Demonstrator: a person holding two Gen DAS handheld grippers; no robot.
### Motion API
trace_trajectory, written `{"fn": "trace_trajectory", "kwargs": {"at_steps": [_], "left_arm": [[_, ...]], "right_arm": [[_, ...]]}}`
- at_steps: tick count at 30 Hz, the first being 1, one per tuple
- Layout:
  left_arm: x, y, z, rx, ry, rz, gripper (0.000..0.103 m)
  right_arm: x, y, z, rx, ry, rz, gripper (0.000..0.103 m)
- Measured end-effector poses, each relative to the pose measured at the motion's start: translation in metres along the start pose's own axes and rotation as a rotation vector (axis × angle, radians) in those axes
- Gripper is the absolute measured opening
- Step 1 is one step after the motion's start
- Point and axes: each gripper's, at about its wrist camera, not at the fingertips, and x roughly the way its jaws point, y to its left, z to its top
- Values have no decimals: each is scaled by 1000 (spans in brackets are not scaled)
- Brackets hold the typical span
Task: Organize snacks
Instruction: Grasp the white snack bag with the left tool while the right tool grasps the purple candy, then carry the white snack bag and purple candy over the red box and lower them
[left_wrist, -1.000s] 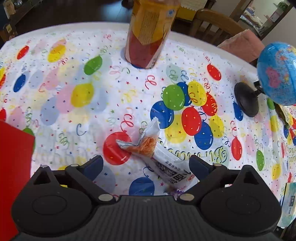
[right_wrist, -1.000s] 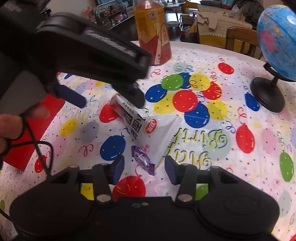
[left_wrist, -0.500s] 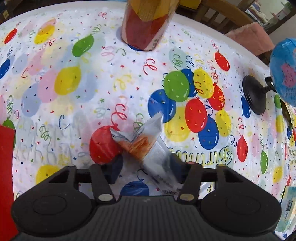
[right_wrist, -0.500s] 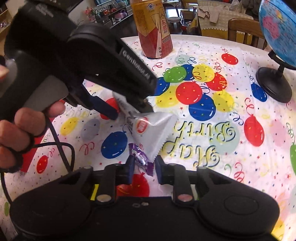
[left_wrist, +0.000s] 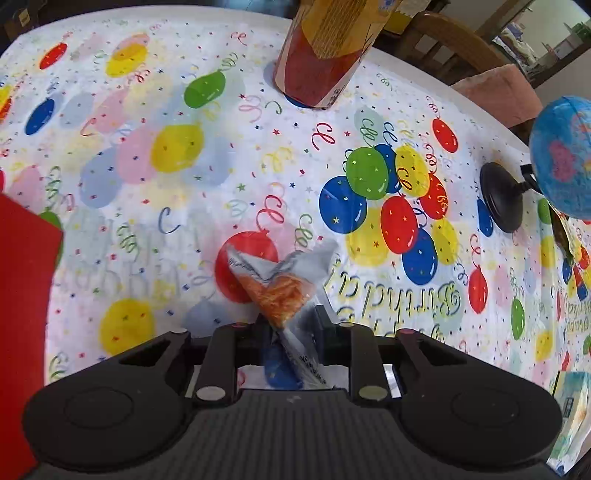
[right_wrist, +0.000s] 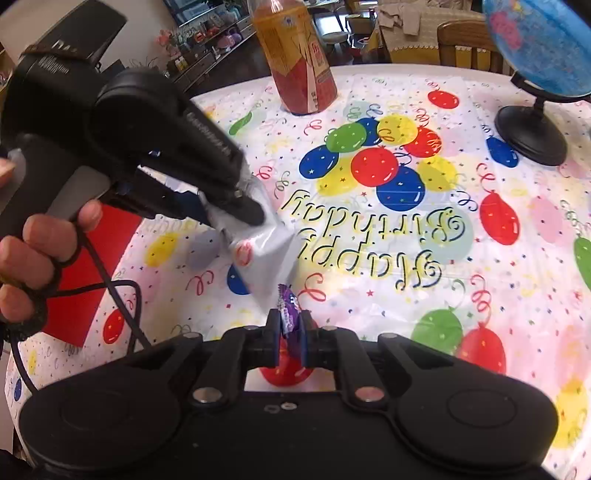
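Note:
My left gripper (left_wrist: 291, 325) is shut on a silver snack packet (left_wrist: 284, 291) with an orange picture, and holds it lifted off the balloon tablecloth (left_wrist: 184, 166). In the right wrist view the same packet (right_wrist: 264, 254) hangs from the left gripper (right_wrist: 240, 206). My right gripper (right_wrist: 290, 332) is shut on a small purple candy (right_wrist: 288, 306) and holds it above the cloth, just below the packet's corner.
A tall orange and red bottle (left_wrist: 325, 55) stands at the far side. A blue globe (left_wrist: 561, 173) on a black base (left_wrist: 502, 199) stands at the right. A red box (left_wrist: 22, 314) lies at the left. A chair (left_wrist: 458, 40) stands behind the table.
Both grippers have closed: the left on the silver packet, the right on the purple candy. Both items have been lifted off the cloth.

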Motion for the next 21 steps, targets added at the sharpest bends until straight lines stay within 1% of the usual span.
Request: {"fn": "trace_trajectory", "kwargs": {"at_steps": [1,7,11,16,21], "left_arm": [[-4,1,-2,6,-2,0,17],[-25,12,-18,26,-31,-5,15],[-43,20,-33,45,-49,-21,14],[-69,29,-56,68,-77,-38,14],[-103,35,-79,130,-100,-28,14]], "right_arm": [[-4,1,-1,3,-5,-3,8],[-29,11,-9,23,-34,-25,8],[-46,19,-14,38,-57,-43,8],[-66,36,-20,47,-82,-41,8],[-86,60,-25,52,-102,-49,8]]}}
